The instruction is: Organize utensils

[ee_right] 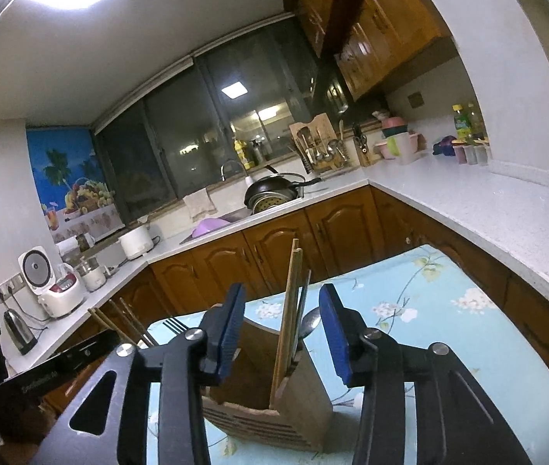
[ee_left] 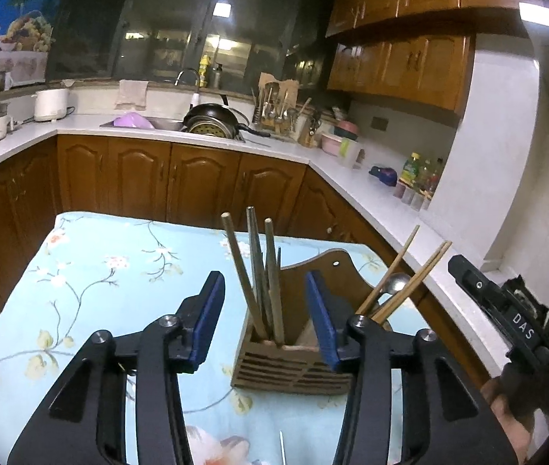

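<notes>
A brown wooden utensil holder [ee_left: 291, 364] stands on the floral blue tablecloth [ee_left: 92, 279]. Its left compartment holds several upright chopsticks [ee_left: 253, 271] and a fork. Its right side holds leaning bamboo chopsticks [ee_left: 410, 279] and a metal spoon [ee_left: 394, 283]. My left gripper [ee_left: 264, 310] is open and empty, just in front of the holder. In the right wrist view the holder [ee_right: 274, 399] sits below my right gripper [ee_right: 282, 329], which is open and empty, with chopsticks [ee_right: 288, 310] and a spoon [ee_right: 310, 325] standing between the fingers.
Brown cabinets and a white L-shaped counter [ee_left: 371, 190] surround the table. A sink with a black pan [ee_left: 212, 118] is at the back. Bottles [ee_left: 417, 178] stand on the right counter. Rice cookers and a kettle [ee_right: 18, 329] line the left counter.
</notes>
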The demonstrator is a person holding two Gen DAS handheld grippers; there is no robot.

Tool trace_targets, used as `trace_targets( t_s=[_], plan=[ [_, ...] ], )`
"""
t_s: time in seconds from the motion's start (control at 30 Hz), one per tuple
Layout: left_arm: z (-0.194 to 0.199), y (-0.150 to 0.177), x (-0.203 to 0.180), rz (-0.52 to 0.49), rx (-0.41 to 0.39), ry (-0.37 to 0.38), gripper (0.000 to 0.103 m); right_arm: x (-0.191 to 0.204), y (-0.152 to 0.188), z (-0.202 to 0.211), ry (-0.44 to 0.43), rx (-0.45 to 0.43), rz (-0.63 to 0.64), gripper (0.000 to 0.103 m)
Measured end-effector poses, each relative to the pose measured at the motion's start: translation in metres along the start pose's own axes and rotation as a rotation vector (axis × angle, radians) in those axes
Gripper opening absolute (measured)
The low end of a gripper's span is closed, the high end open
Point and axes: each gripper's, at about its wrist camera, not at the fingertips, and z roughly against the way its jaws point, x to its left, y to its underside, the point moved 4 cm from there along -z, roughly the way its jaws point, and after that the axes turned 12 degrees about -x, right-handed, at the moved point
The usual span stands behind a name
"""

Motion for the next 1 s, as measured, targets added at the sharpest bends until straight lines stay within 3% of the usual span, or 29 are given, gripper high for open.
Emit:
trace_targets(
  t_s=[0.17, 0.33, 0.43, 0.6, 1.0],
  plan=[
    [0.019, 0.015, 0.011, 0.029, 0.001, -0.028, 0.058, -0.006, 0.004, 0.017, -0.005, 0.005, -0.028, 0.075],
    [0.035, 0.048, 0.024, 0.052, 0.056, -0.058, 0.062, -0.011, 0.023, 0.037, -0.006, 0.043, -0.025, 0.079],
    [0.048, 0.069, 0.035, 0.078, 0.075, -0.082, 0.070, -0.013, 0.040, 0.050, -0.010, 0.087, -0.032, 0.083],
    [0.068, 0.101, 0.049, 0.106, 0.119, -0.109, 0.070, -0.015, 0.066, 0.074, -0.007, 0.144, -0.042, 0.084],
    [0.113, 0.136, 0.060, 0.099, 0.148, -0.141, 0.071, -0.004, 0.103, 0.127, -0.007, 0.202, -0.003, 0.086]
  ],
)
